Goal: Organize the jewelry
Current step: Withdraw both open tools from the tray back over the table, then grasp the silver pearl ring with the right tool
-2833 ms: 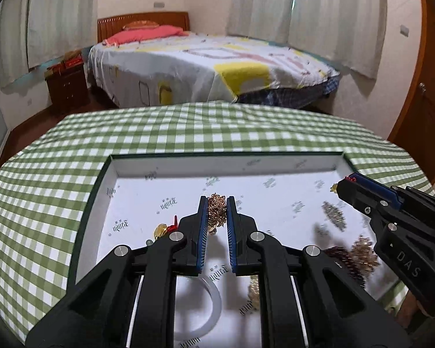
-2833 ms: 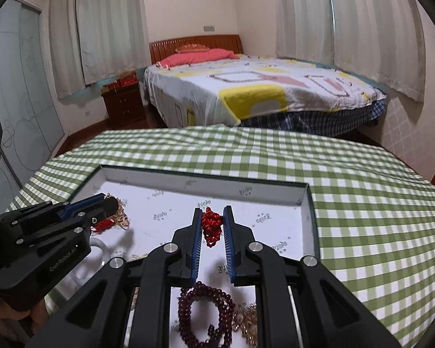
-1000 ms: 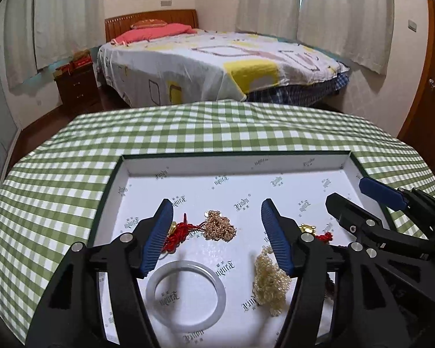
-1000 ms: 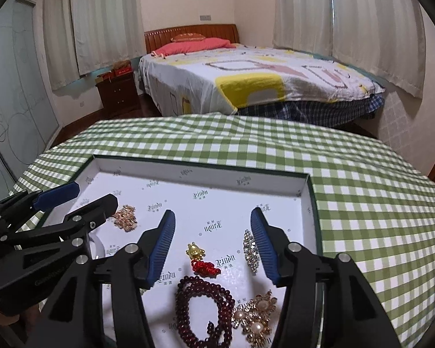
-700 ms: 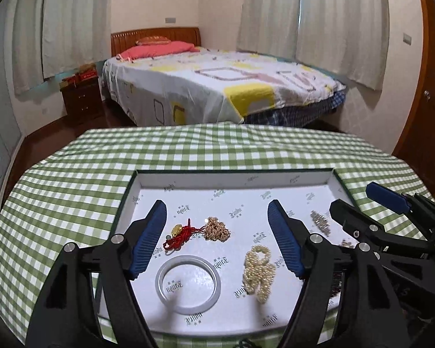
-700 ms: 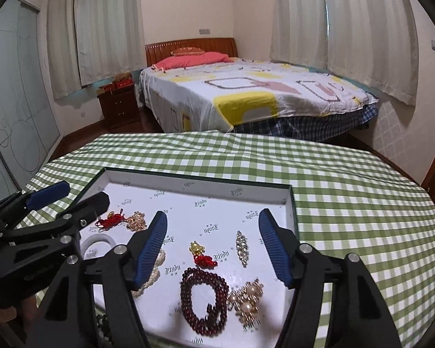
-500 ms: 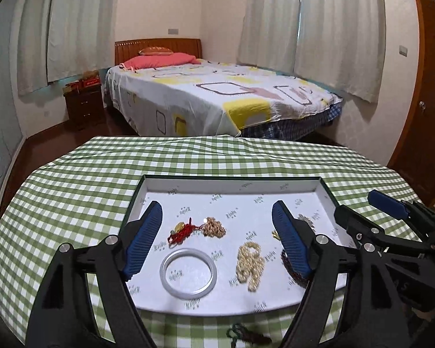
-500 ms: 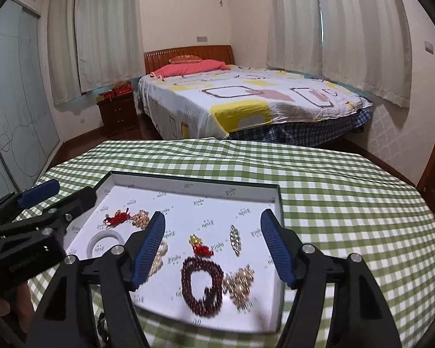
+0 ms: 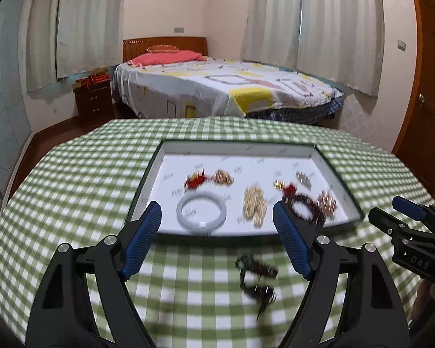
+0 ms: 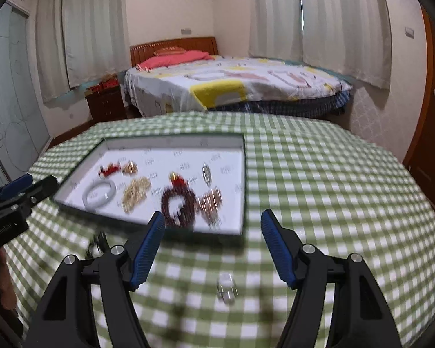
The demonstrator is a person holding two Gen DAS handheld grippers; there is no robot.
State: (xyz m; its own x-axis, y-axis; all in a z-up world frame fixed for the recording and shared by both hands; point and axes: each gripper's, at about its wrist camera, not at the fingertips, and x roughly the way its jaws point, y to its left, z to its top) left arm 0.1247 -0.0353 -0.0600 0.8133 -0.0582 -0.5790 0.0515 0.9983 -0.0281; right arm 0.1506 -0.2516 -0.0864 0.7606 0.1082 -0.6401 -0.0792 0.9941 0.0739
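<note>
Both grippers are drawn back from the tray (image 9: 248, 230) since the earlier frames, so that the whole tray is now seen ahead of the fingertips rather than beneath them. The left gripper (image 9: 217, 217) is spread wide with nothing held; the right gripper (image 10: 213, 224) is likewise spread wide and empty.

The tray is a shallow white-lined rectangle with a dark rim, set on the green-checked counter (image 9: 81, 179), its long axis running across the fingers. Inside it, beyond the left fingertips, a pale bangle (image 9: 201, 212) is laid flat, with a red-tasselled charm (image 9: 196, 180) and a gold cluster (image 9: 224, 177) farther off. A pearl strand (image 9: 255, 204) is seen between the fingers' lines, and a dark red bead bracelet (image 10: 178, 204) and a rose-gold brooch (image 10: 210, 201) lie toward the right fingers.

On the cloth outside the tray, a dark piece (image 9: 256, 278) lies between the left fingers, too blurred to identify. A small clear piece (image 10: 226, 287) lies between the right fingers. Motion blur softens all the jewelry, and the grippers' bodies are cut off by the lower edges.
</note>
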